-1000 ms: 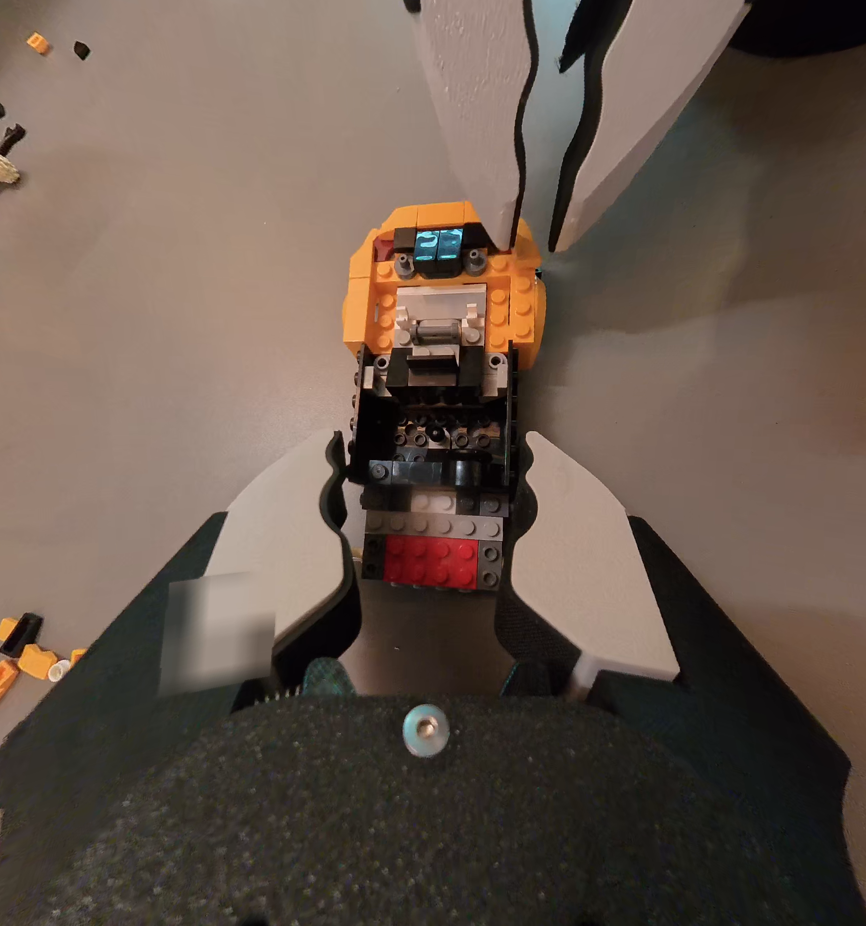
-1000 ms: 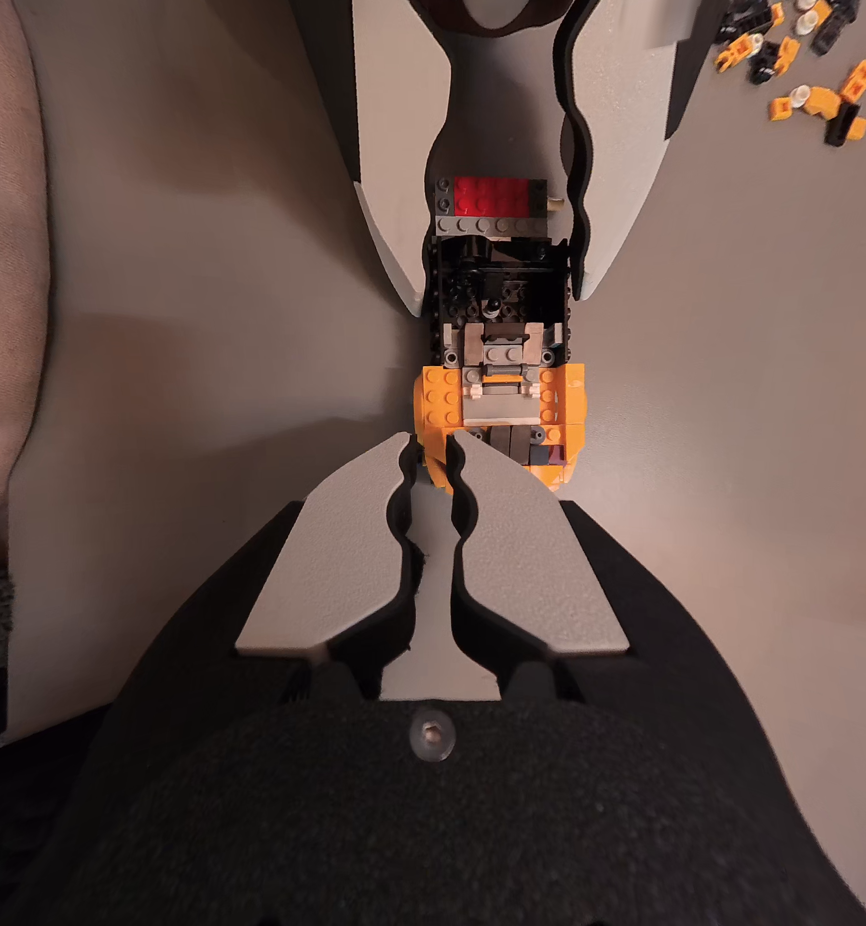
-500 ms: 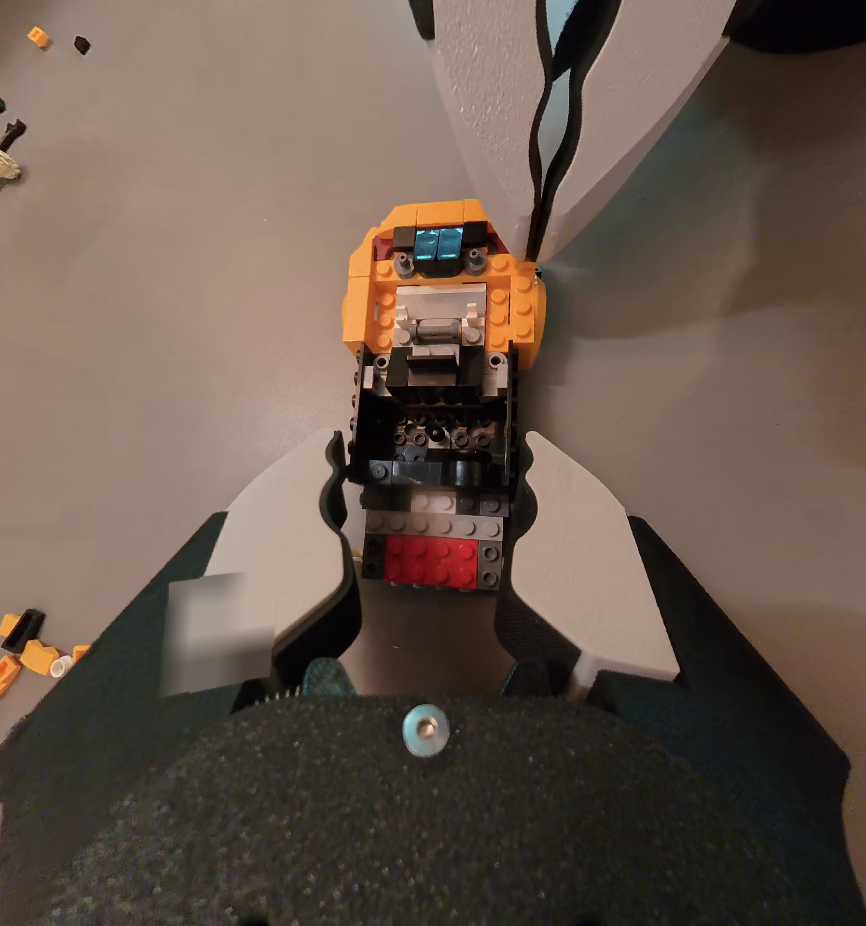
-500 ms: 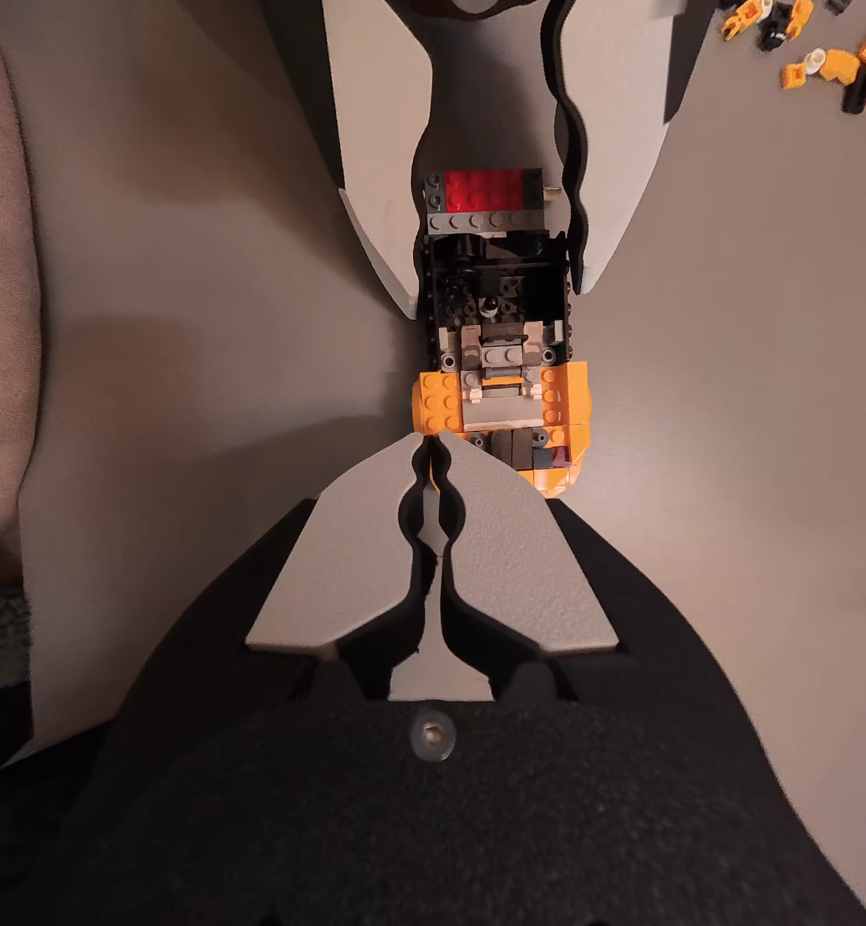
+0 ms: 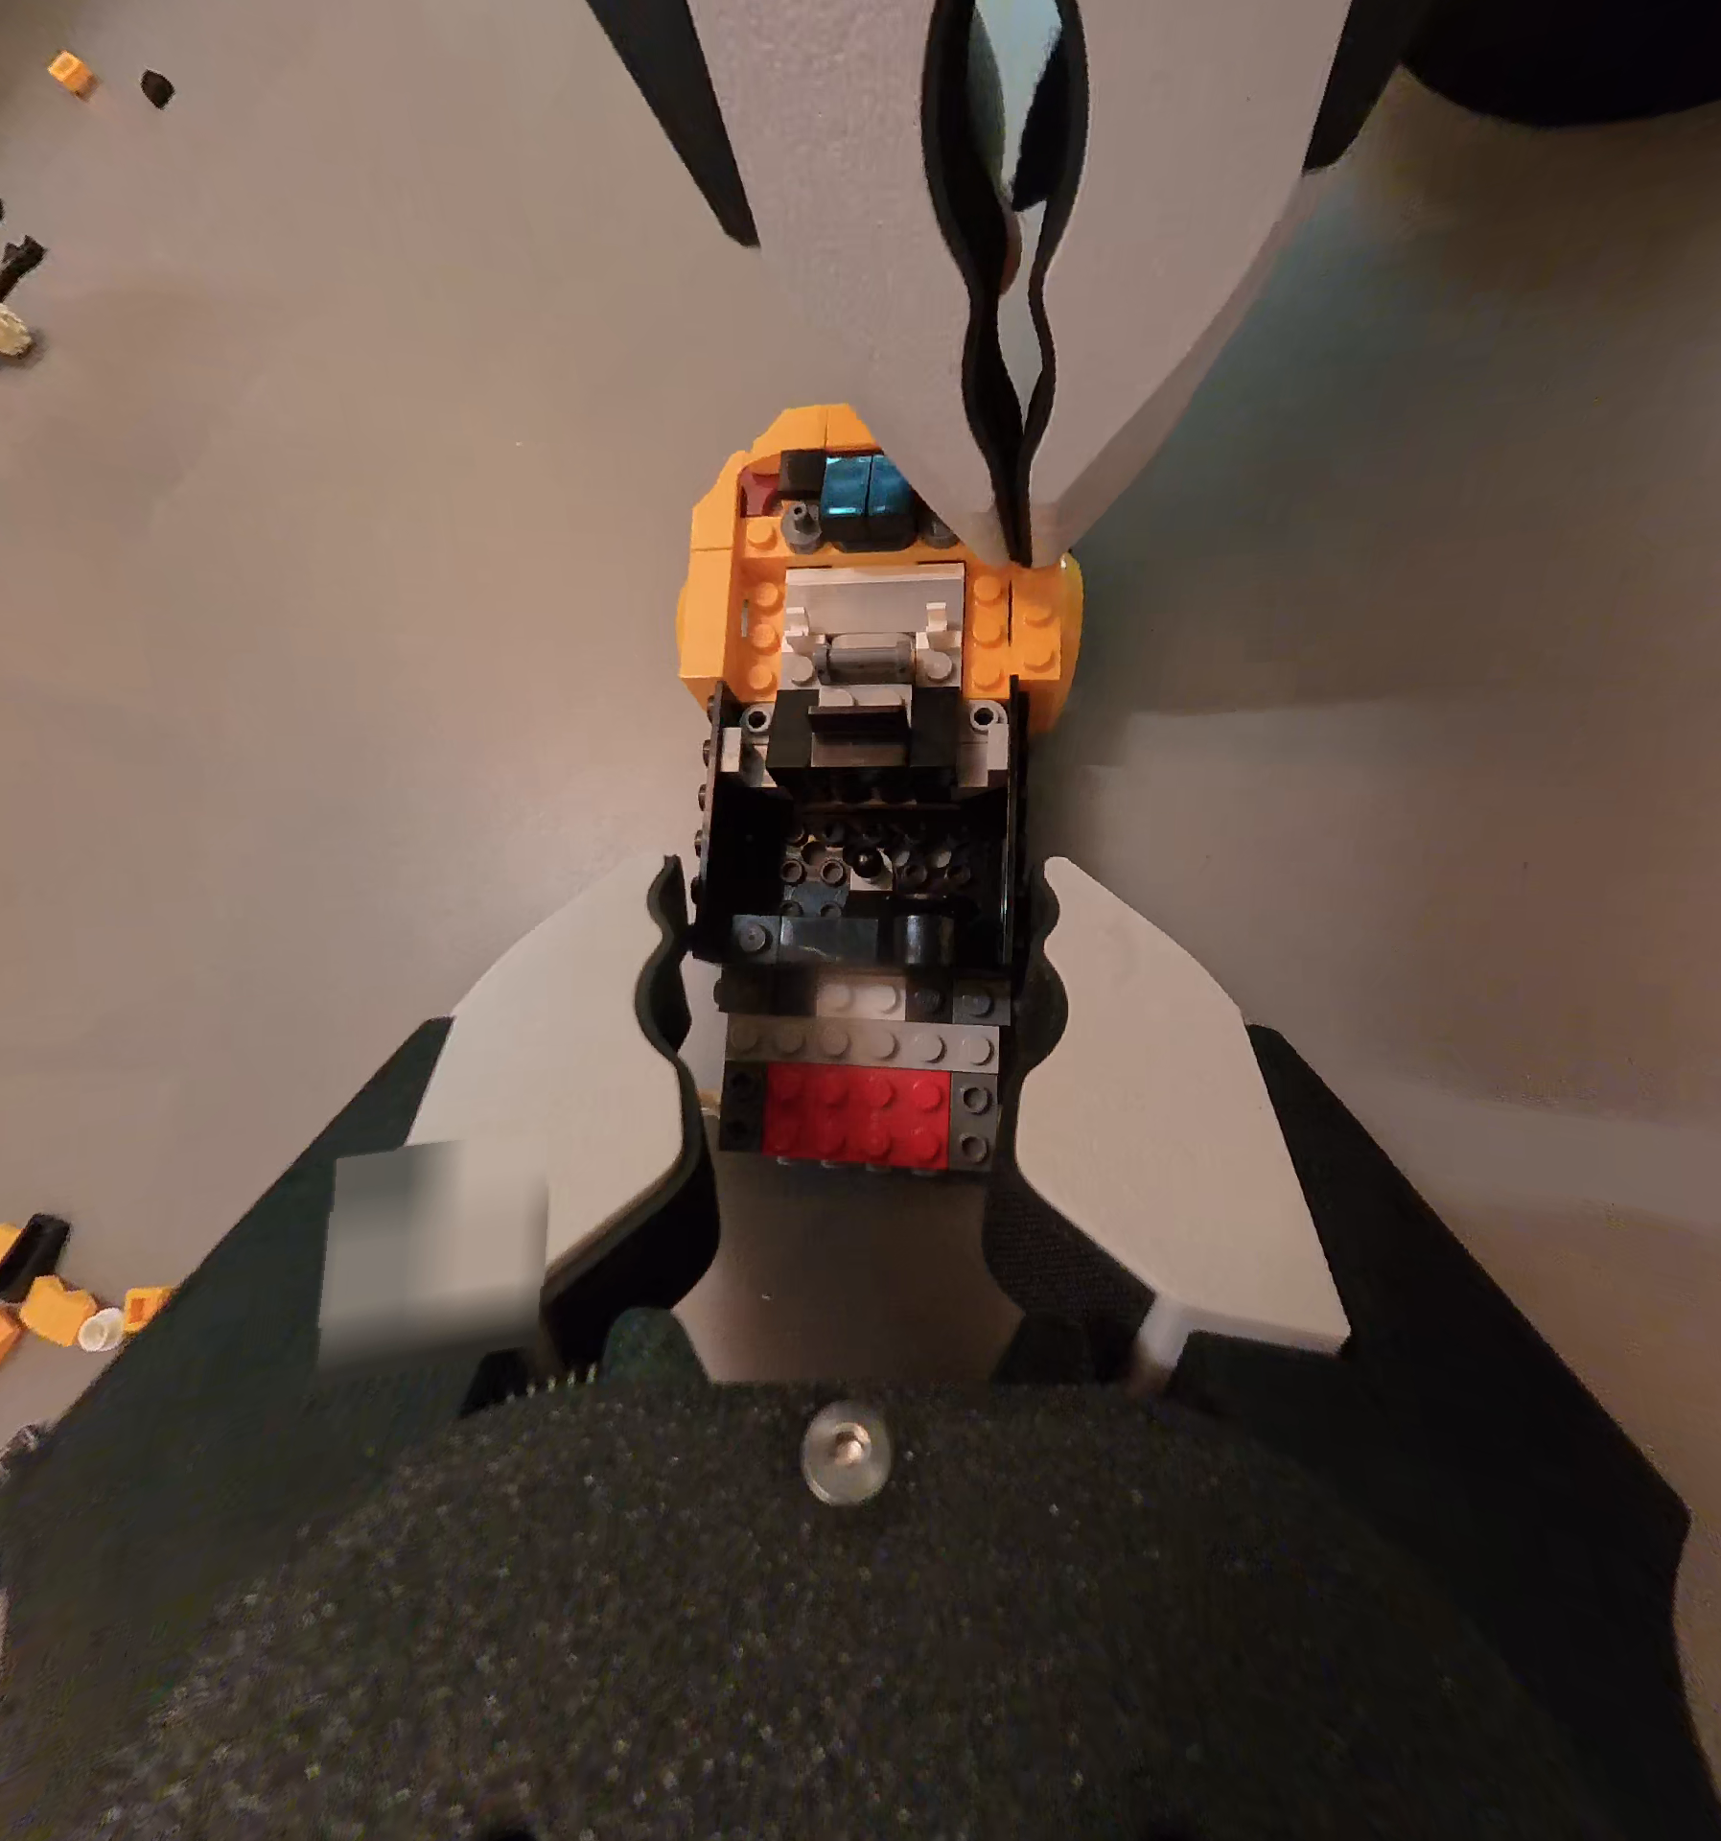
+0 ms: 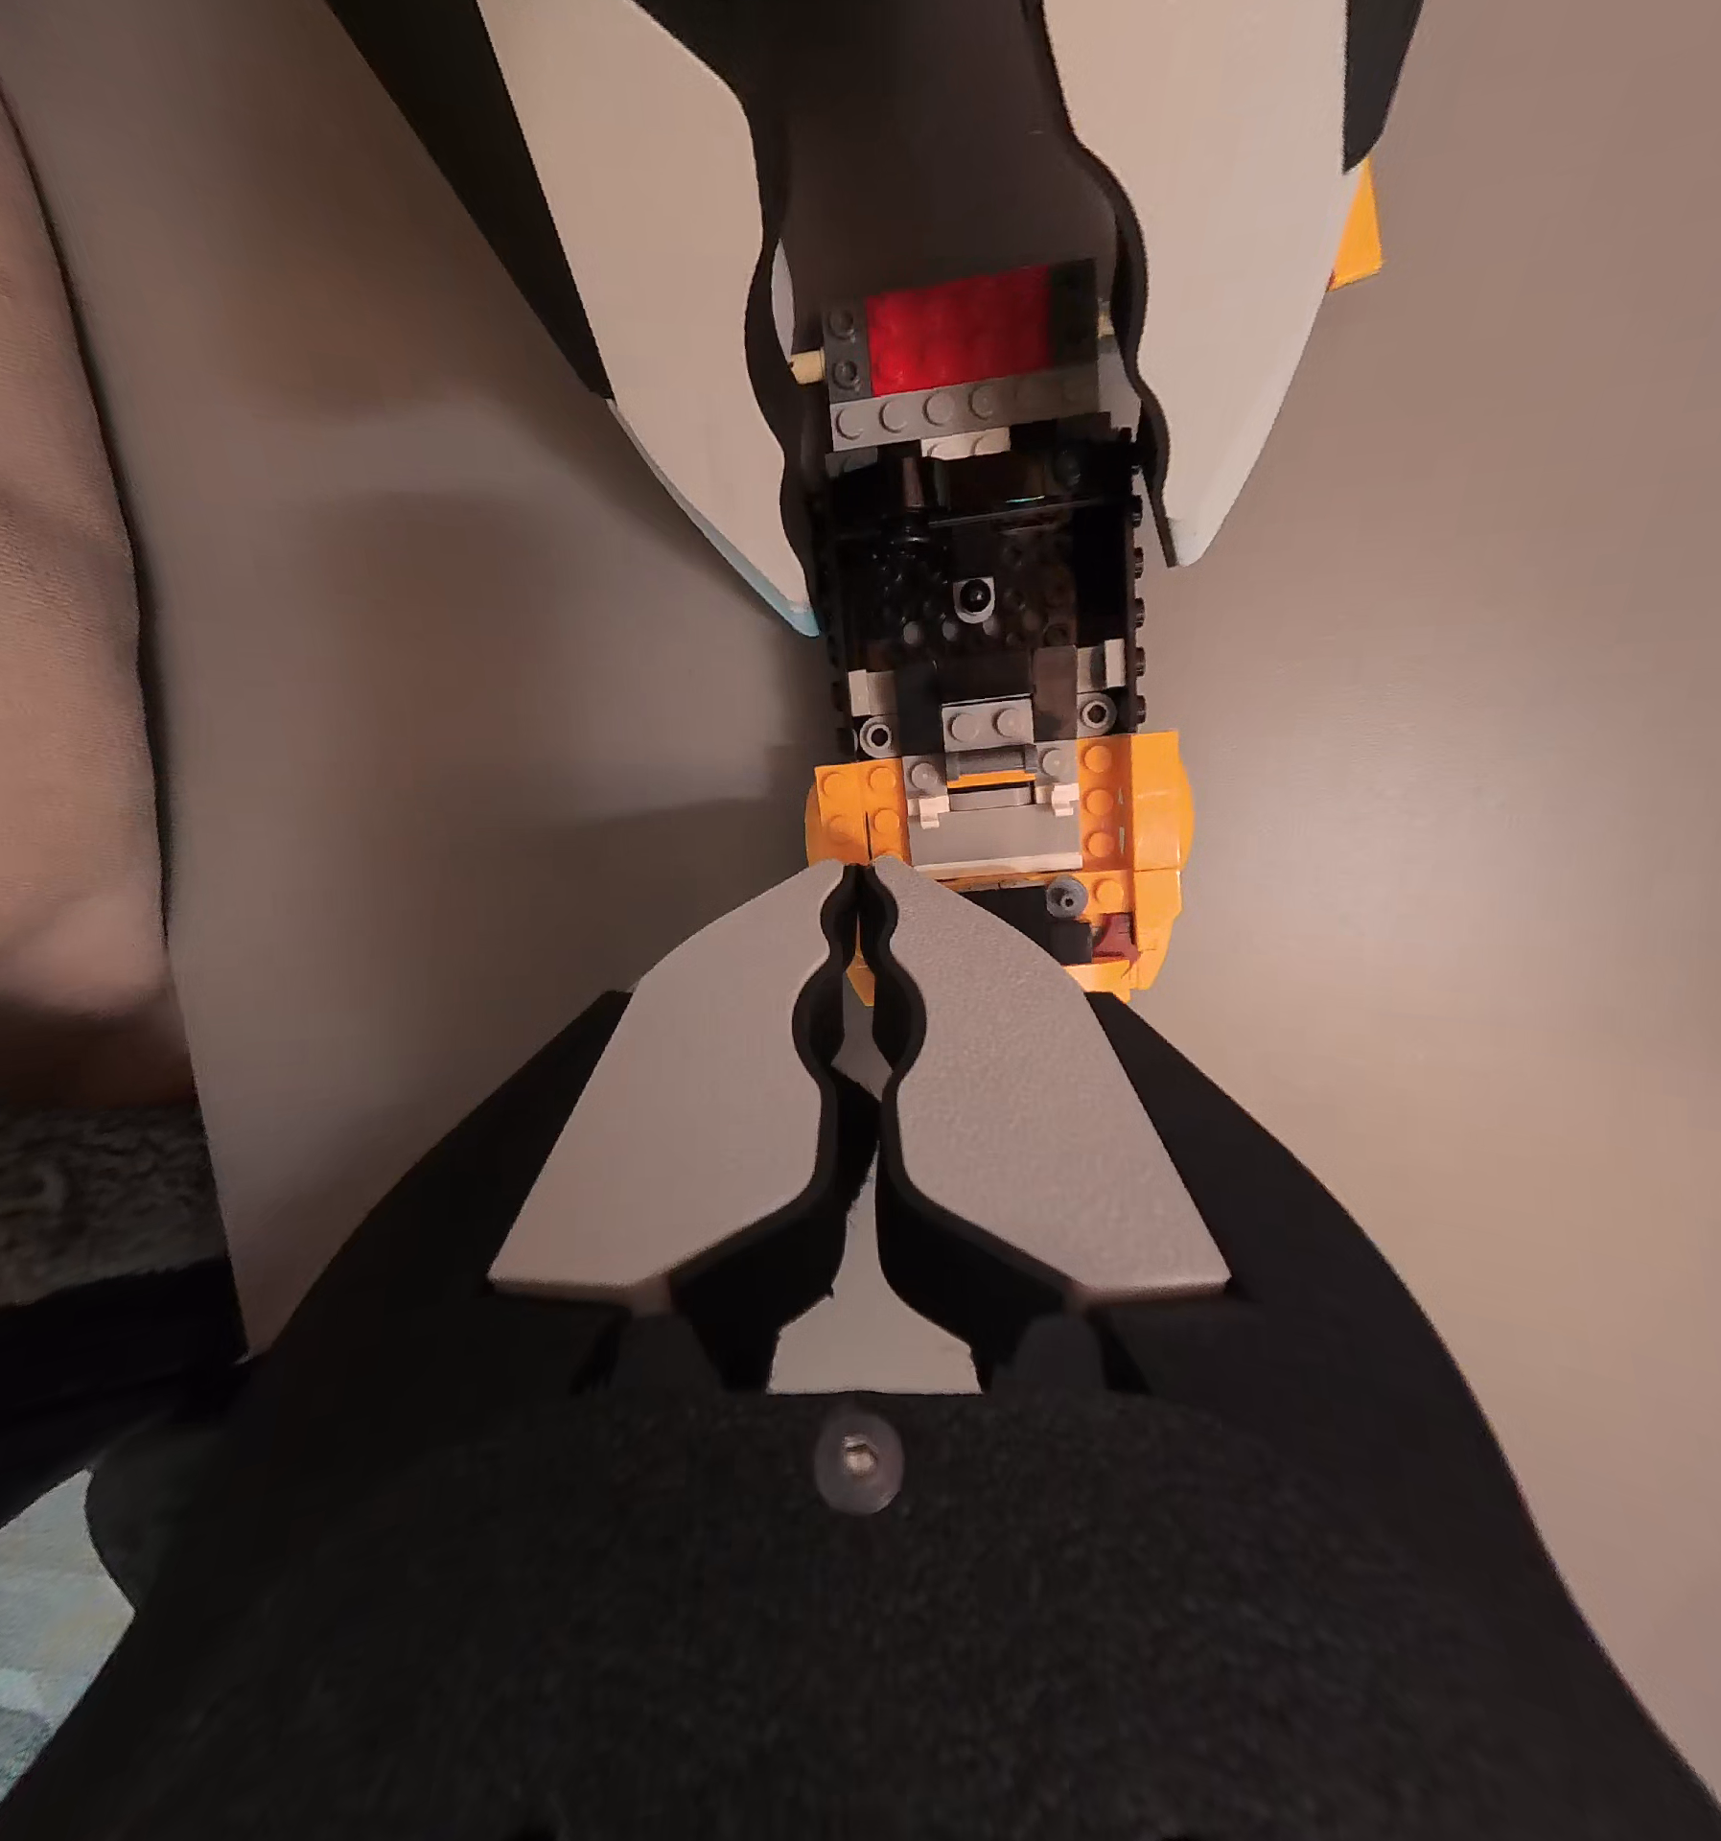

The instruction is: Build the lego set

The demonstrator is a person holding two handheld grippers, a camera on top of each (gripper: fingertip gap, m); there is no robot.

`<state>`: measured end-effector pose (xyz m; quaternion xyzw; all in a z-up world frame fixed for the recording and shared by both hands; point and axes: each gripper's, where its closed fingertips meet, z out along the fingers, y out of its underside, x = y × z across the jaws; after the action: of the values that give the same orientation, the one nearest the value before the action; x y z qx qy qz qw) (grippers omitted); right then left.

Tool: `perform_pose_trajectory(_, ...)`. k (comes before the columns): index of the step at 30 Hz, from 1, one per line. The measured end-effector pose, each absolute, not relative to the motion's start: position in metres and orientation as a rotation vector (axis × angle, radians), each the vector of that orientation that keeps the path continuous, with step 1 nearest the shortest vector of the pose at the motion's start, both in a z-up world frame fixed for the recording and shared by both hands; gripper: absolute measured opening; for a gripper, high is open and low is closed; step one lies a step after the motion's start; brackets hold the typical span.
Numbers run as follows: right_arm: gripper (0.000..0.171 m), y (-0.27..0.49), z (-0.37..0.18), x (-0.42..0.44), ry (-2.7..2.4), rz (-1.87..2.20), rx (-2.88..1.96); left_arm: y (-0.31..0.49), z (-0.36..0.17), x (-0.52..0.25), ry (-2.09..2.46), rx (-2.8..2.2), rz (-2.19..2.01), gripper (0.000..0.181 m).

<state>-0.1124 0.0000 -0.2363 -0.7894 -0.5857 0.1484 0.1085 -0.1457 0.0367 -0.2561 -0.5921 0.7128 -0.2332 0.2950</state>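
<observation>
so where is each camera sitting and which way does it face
Left wrist view: on the left tongs, looking along their fingers and down at the lego model on the grey table; these tongs straddle its red-brick end, and loose bricks lie left.
Right wrist view: on the right tongs, facing the opposite way, shut at the model's orange end.
Shared: the model and both tongs, each seen by the other camera.

The lego model (image 5: 861, 787) is glossy studded plastic. The left tongs' (image 5: 856, 921) fingers (image 5: 1125, 1076) look matt, finely grained grey, edged with black rubbery pads. The surface (image 5: 338, 648) is smooth, matt grey.
</observation>
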Motion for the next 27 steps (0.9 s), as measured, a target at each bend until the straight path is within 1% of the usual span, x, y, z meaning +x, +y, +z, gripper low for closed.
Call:
perform_pose_trajectory(1, 0.0, 0.0, -0.236, -0.112, -1.721, 0.434, -2.307, 0.036, -0.256, -0.146, 1.896, -1.578, -0.63, 0.063)
perform_pose_trajectory(6, 0.0, 0.0, -0.222, -0.114, -1.642, 0.505, -2.235, 0.036, -0.256, -0.146, 1.894, -1.579, -0.647, 0.063)
perform_pose_trajectory(8, 0.003, 0.001, -0.217, -0.11, -1.622, 0.499, -2.22, 0.036, -0.256, -0.146, 1.895, -1.579, -0.647, 0.064)
perform_pose_trajectory(12, 0.003, -0.002, -0.223, -0.103, -1.66, 0.41, -2.194, 0.036, -0.256, -0.146, 1.896, -1.579, -0.64, 0.063)
perform_pose_trajectory(18, 0.002, -0.003, -0.233, -0.104, -1.698, 0.361, -2.204, 0.036, -0.256, -0.146, 1.895, -1.58, -0.631, 0.063)
perform_pose_trajectory(27, 0.004, -0.003, -0.234, -0.104, -1.741, 0.337, -2.232, 0.036, -0.257, -0.146, 1.894, -1.578, -0.629, 0.063)
